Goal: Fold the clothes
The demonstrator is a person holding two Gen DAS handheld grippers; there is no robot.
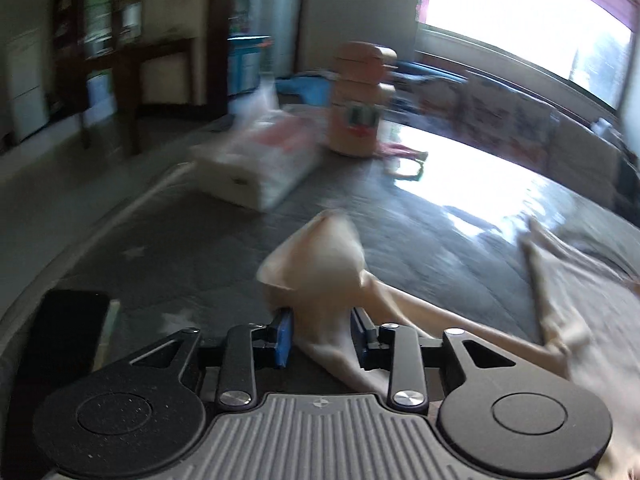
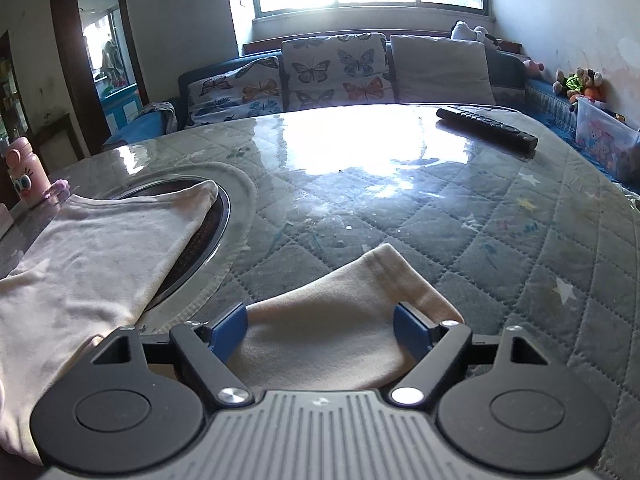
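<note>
The left gripper [image 1: 322, 338] clamps a bunched corner of the cream garment [image 1: 320, 256] lifted off the quilted table [image 1: 200, 240], while the right gripper [image 2: 320, 330], jaws spread wide, straddles a flat sleeve [image 2: 352, 304] pointing straight ahead of it.

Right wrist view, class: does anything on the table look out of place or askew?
Yes. The cream garment lies partly over the round recessed hob in the table, rather than flat on the quilted cover. A black remote sits at the far edge.
</note>
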